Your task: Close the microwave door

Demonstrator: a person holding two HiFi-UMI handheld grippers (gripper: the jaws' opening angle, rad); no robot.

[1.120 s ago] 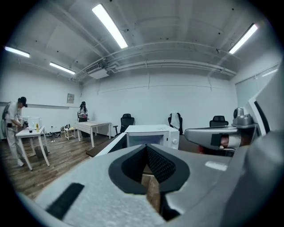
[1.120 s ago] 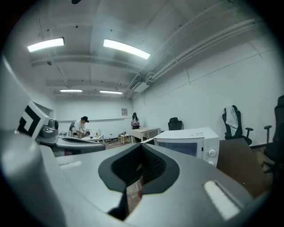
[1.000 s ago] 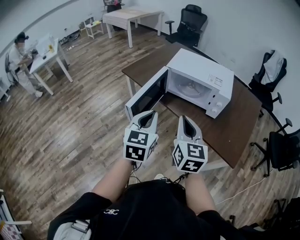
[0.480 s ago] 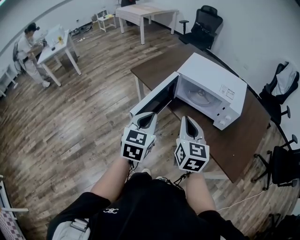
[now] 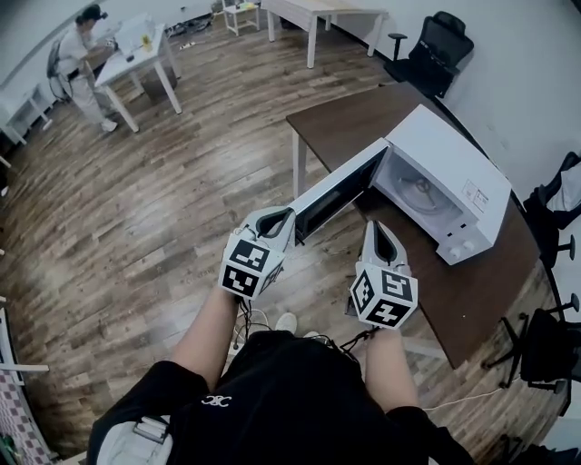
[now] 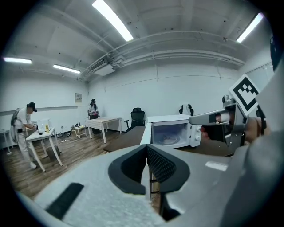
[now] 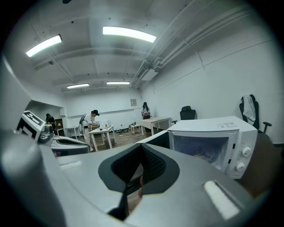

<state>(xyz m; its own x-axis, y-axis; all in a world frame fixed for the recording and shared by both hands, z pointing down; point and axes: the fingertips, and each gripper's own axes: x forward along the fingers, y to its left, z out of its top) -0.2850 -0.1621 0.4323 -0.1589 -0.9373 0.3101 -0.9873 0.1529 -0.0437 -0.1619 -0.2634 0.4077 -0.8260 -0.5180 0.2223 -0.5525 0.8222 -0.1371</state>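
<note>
A white microwave stands on a brown table with its door swung wide open toward me; a glass turntable shows inside. My left gripper is shut and empty, its tip right by the door's free end on the outer side; I cannot tell whether it touches. My right gripper is shut and empty, in front of the open cavity on the door's inner side. The left gripper view shows the shut left gripper, with the door edge-on just ahead. In the right gripper view the shut right gripper faces the microwave.
A person works at a white table at the far left. Another table stands at the back. Black office chairs ring the brown table, one at the right. Wooden floor lies to my left.
Both grippers have moved forward toward the microwave. The left one has shifted from in front of the door's inner face to its free end. The door's angle looks unchanged.
</note>
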